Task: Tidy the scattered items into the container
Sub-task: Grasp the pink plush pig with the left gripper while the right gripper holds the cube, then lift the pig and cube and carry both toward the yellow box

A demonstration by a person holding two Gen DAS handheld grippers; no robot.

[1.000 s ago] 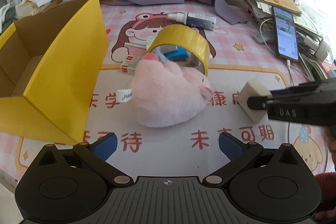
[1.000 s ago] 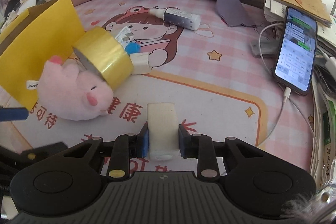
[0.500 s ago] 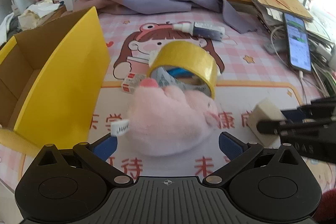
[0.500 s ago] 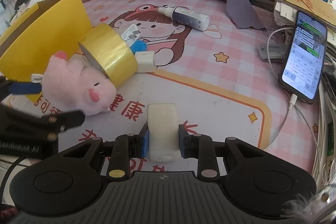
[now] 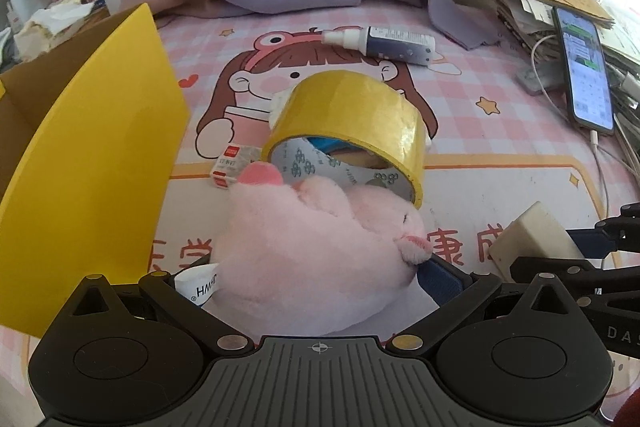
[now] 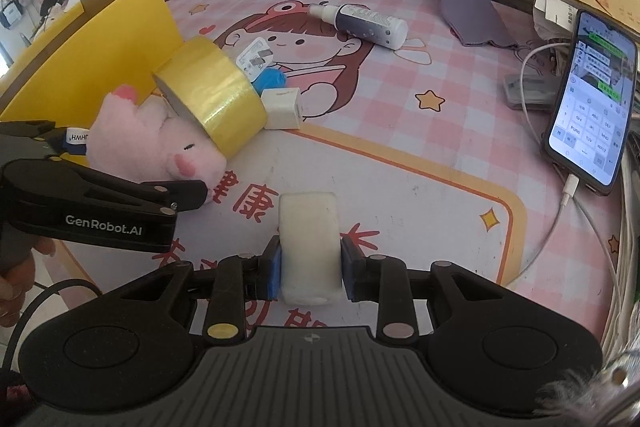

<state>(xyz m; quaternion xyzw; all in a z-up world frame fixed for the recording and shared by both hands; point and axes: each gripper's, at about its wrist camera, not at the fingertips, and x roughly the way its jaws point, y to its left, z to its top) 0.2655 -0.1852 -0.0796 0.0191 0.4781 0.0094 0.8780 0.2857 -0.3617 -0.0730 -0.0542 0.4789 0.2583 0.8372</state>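
item: my right tongs (image 6: 308,263) clenched on white block (image 6: 309,243), near bench's front edge. left tongs (image 5: 316,273) spread wide around pink plush pig (image 5: 316,247), beside yellow box (image 5: 92,163); tape roll (image 5: 352,119) leaning on pig.

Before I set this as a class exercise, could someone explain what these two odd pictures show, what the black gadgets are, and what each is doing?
Each picture comes from a wide-angle camera fixed on a hand-held two-finger tool; a person carries one in each hand. No robot arm is involved.

One picture looks along the left tool. Its fingers stand open on either side of a pink plush pig, not yet squeezing it. A roll of yellow tape leans on the pig.

The other looks along the right tool, shut on a pale cream block.

On the pink cartoon mat also lie a small bottle, a white charger cube and a charging phone. The open yellow box on the left is probably the container.
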